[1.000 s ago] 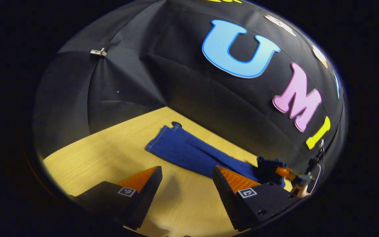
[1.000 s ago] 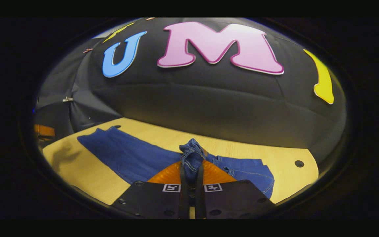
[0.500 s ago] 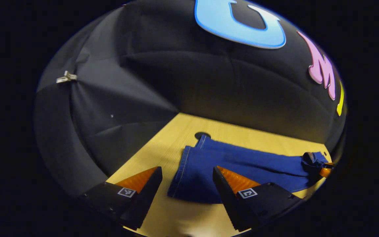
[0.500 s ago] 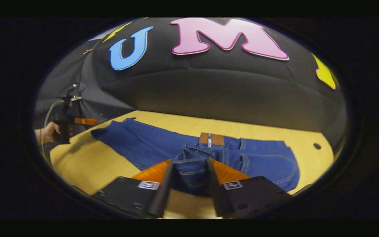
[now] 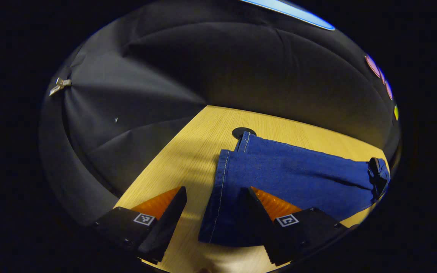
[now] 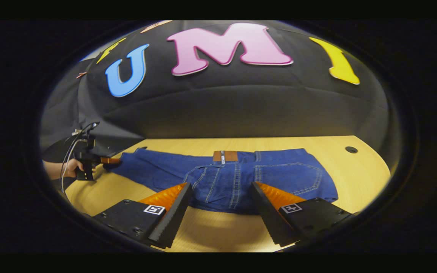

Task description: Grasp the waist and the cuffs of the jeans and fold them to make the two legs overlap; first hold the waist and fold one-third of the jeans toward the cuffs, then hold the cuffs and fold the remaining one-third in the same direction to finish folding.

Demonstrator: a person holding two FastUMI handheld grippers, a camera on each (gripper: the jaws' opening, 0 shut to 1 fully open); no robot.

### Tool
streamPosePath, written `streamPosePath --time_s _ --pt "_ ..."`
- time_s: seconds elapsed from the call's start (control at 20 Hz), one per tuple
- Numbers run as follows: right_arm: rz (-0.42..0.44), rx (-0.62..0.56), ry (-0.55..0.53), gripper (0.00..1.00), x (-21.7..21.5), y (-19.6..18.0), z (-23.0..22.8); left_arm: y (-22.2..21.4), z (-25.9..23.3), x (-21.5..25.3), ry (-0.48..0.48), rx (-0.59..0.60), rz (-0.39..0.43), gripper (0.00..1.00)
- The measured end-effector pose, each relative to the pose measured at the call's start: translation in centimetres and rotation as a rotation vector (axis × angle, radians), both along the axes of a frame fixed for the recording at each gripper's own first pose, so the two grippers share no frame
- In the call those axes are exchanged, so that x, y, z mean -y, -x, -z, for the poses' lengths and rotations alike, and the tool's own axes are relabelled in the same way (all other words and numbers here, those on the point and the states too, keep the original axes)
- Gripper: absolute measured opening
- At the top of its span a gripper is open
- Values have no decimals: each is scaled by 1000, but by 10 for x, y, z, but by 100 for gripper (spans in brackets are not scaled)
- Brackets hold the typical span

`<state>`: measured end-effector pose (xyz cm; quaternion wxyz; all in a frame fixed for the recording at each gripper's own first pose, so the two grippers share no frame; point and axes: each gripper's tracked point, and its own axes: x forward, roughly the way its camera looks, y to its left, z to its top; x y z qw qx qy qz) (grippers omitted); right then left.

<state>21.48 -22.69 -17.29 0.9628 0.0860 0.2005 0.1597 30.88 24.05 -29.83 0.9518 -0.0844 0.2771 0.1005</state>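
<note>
Blue jeans (image 6: pixel 218 178) lie flat across the wooden table (image 6: pixel 362 170), legs one on the other, waist with its brown patch (image 6: pixel 225 156) facing me. My right gripper (image 6: pixel 221 185) stands open just in front of the waist, nothing between its fingers. In the left gripper view the cuffs (image 5: pixel 237 170) lie at the near end of the jeans (image 5: pixel 298 178). My left gripper (image 5: pixel 215 191) is open with the cuff hem between its fingers; whether the fingers touch the cloth is unclear. Far off in the right gripper view, a hand (image 6: pixel 70 167) holds the left gripper (image 6: pixel 102 160) at the cuffs.
The table has a round cable hole (image 5: pixel 243 132) just beyond the cuffs and another hole (image 6: pixel 351 149) past the waist at the right. The black cloth wall (image 6: pixel 241 110) rises right behind the table. Bare wood (image 5: pixel 188 151) lies left of the cuffs.
My right gripper let go of the bunched waist, opened and drew back; the waist now lies flat. My left gripper, still open, moved up to the cuffs.
</note>
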Motion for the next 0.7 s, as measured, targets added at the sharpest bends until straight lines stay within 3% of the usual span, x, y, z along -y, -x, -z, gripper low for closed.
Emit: streamPosePath --time_s 0.05,0.15,0.3,0.5,0.55,0.65,0.7 --pt "19 4 -14 94 5 4 -1 0 -2 4 12 4 23 100" --pt "36 -8 -30 94 9 15 2 -2 -5 26 64 18 120 99" --pt "10 -44 -32 94 3 27 13 4 5 45 12 -9 255 98" --pt "-25 -43 2 94 2 35 17 1 3 50 6 6 296 96" --pt "-26 -40 12 94 5 36 17 5 -4 43 1 18 260 95" --pt "-24 -42 24 94 12 37 19 -1 -1 46 2 48 224 38" --pt "-19 -47 28 94 15 36 20 2 0 49 -5 46 224 42"
